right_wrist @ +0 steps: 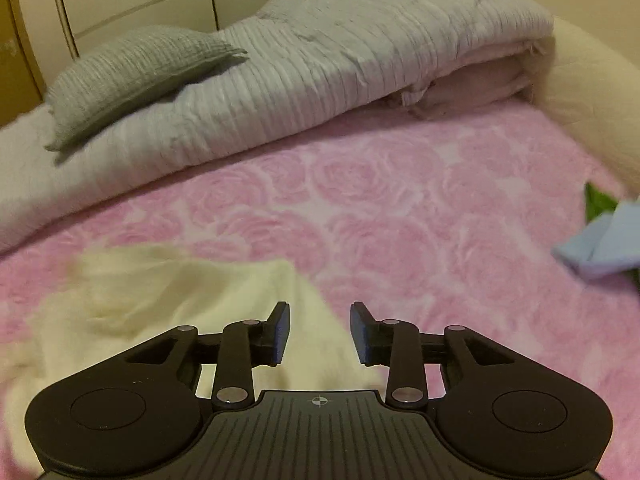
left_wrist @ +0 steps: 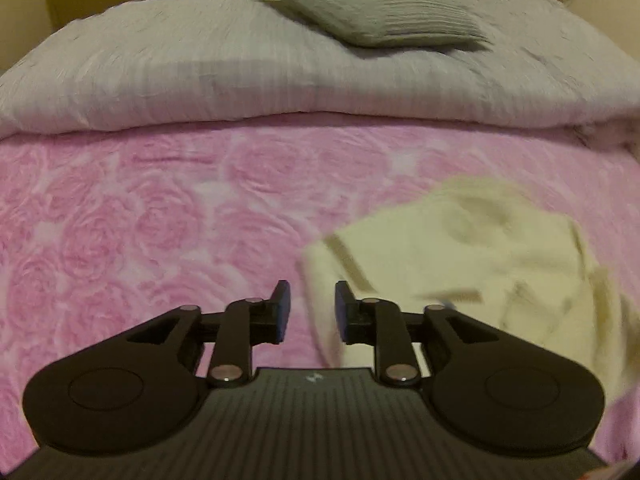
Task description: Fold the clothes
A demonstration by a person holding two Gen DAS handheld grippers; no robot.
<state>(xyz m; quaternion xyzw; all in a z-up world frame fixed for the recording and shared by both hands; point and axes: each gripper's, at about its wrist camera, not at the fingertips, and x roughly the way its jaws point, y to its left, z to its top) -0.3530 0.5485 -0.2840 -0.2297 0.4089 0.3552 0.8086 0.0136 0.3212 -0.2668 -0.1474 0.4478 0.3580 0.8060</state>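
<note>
Garment lies on blanket; folded duvet behind it, pillow atop duvet; folded cloths at right.

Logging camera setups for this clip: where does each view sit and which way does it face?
Left wrist: on the left tongs, facing the folded duvet; cream garment front right; tongs open.
Right wrist: on the right tongs, same heading; garment front left, blue cloth far right; tongs open.
Shared: pink blanket, grey pillow, garment.
</note>
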